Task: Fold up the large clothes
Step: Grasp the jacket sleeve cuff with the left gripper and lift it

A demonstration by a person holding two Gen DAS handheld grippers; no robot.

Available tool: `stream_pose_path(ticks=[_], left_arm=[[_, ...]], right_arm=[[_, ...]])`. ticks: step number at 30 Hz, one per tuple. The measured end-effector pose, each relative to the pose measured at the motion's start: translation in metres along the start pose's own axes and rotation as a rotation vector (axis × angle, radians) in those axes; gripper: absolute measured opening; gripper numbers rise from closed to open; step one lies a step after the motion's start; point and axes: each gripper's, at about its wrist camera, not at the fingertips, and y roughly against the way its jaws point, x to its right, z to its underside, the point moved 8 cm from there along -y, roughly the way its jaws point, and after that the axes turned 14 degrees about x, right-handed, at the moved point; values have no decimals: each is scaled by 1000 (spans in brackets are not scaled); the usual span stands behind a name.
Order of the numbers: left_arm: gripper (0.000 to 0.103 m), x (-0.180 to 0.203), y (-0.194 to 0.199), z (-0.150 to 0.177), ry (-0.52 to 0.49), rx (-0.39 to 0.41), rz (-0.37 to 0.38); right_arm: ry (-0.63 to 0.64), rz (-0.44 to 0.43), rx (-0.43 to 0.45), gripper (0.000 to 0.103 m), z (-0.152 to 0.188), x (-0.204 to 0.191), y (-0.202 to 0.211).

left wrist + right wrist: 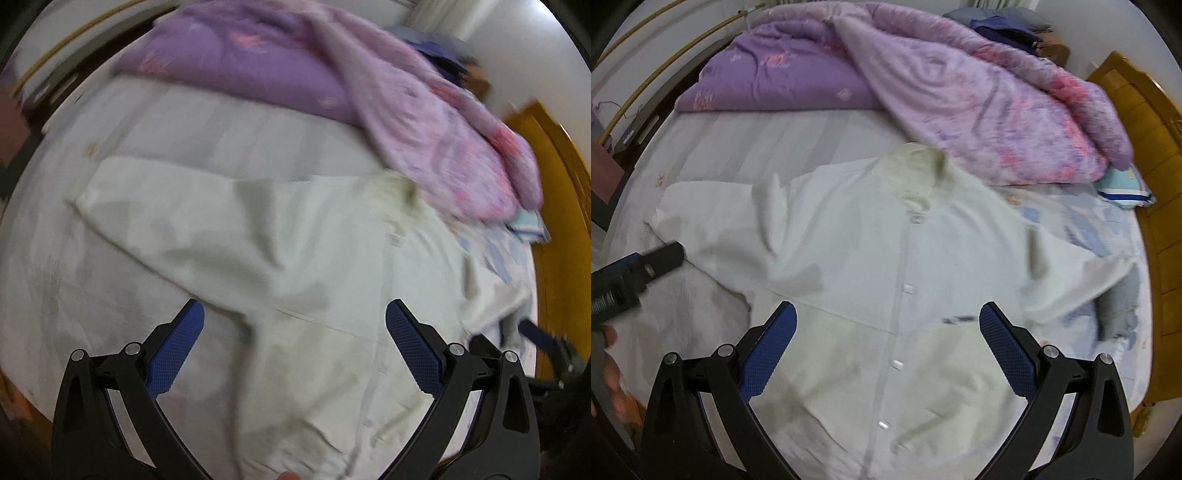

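The white button-front garment (897, 266) lies spread face-up on the bed (746, 140), sleeves out and no fold yet visible, while the left tool (294, 345) and right tool (887, 345) hover above it, both spread wide and empty.

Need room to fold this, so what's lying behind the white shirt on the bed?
Behind the white shirt lies a rumpled purple quilt, its edge reaching the collar. Striped bedsheet shows bare beside it. What the quilt covers cannot be seen.
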Motion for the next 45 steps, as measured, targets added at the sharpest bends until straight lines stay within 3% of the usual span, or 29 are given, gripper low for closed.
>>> stream_pose_path(ticks=[4, 9, 14, 22, 24, 25, 26, 27, 28, 29, 34, 35, 36, 39, 40, 41, 42, 45], left_arm=[[98, -111, -54, -16, 124, 0, -116], [98, -236, -112, -29, 200, 10, -268], [98, -318, -154, -31, 278, 15, -365], [95, -384, -174, -45, 460, 79, -404], [80, -389, -178, -52, 408, 58, -450], [63, -388, -176, -54, 385, 54, -472], [36, -388, -177, -59, 372, 55, -460], [31, -389, -175, -62, 372, 54, -451], [16, -387, -173, -63, 378, 54, -449], [12, -386, -169, -64, 393, 59, -411], [11, -382, -97, -74, 357, 174, -405], [11, -383, -82, -75, 360, 192, -400], [11, -382, -66, -77, 355, 210, -398], [11, -360, -22, -83, 306, 256, -377], [11, -346, -7, -83, 293, 277, -368], [11, -337, 3, -84, 280, 298, -355], [11, -326, 14, -88, 258, 320, -351], [11, -279, 35, -105, 205, 380, -305]], right_arm=[[12, 9, -4, 95, 4, -38, -54], [36, 52, -7, 95, 13, -59, -113], [34, 92, -57, 95, 33, -57, -151], [36, 79, -70, 95, 50, -55, -169], [25, 78, -73, 95, 50, -55, -173], [16, 71, -79, 95, 51, -55, -173], [11, 71, -82, 95, 50, -56, -174], [6, 64, -84, 95, 49, -58, -175], [2, 56, -85, 95, 48, -60, -176], [-3, 49, -84, 95, 46, -62, -176], [-41, -35, -56, 95, 33, -83, -177], [-49, -61, -58, 87, 32, -88, -178], [-54, -100, -70, 68, 31, -98, -182], [-69, -202, -123, 32, 36, -124, -195], [-74, -236, -136, 27, 39, -132, -198], [-77, -274, -162, 14, 44, -142, -204], [-84, -301, -178, 6, 47, -148, -208], [-122, -355, -243, 5, 66, -158, -231]])
